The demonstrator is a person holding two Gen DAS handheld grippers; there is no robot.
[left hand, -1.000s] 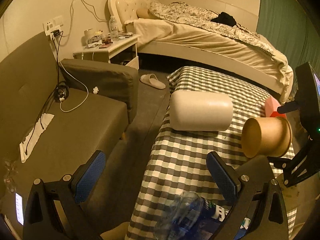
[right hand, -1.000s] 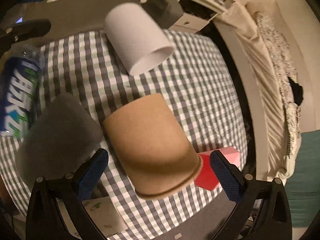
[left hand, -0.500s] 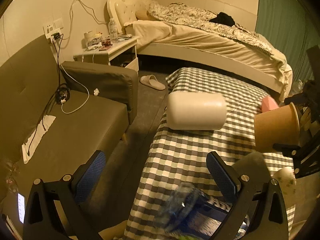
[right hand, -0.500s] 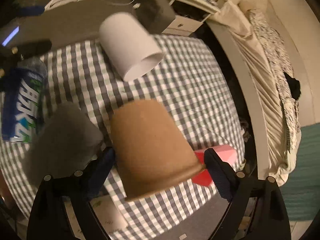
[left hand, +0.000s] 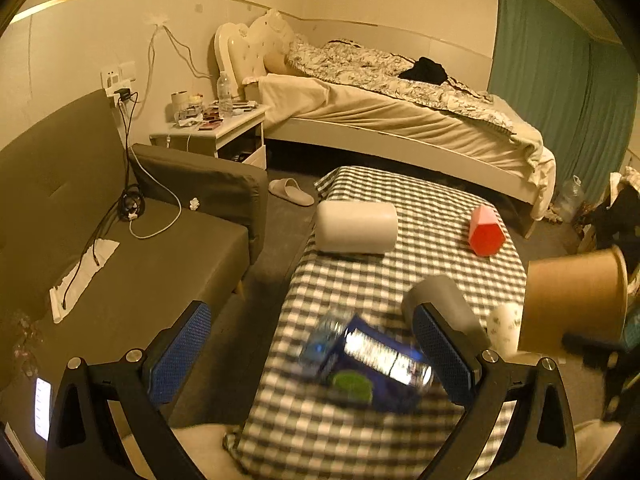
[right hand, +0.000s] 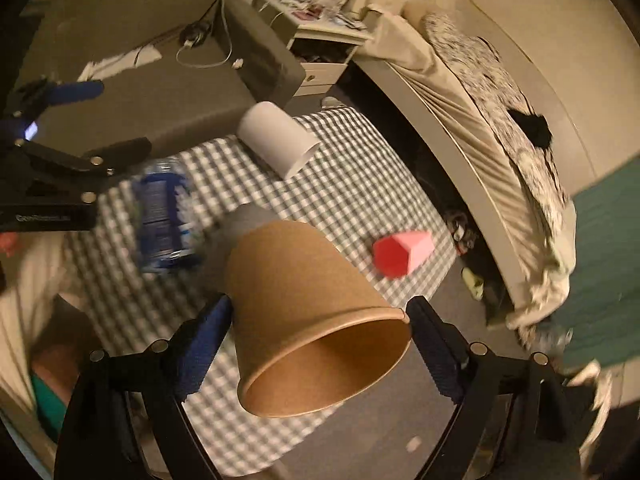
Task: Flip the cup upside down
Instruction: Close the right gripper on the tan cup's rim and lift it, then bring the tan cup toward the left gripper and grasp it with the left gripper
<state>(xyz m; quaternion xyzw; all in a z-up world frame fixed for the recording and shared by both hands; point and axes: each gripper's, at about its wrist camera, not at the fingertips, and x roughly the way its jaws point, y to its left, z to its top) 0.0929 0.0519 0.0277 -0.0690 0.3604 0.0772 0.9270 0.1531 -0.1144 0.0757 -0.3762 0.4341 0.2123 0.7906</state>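
My right gripper is shut on a brown paper cup, its blue pads pressed on both sides near the rim. The cup is held in the air above the front right of the checkered table, tilted with its open mouth toward the camera. It also shows at the right edge of the left wrist view, lying sideways in the air. My left gripper is open and empty above the table's near left edge.
On the table lie a white cup on its side, a grey cup, a blue-labelled plastic bottle and a red-pink box. A grey sofa stands to the left, a bed behind.
The right gripper has lifted and turned the brown cup, so its mouth now faces the camera, and pulled back from the table. The left gripper has drawn back; the bottle and red box show more fully.
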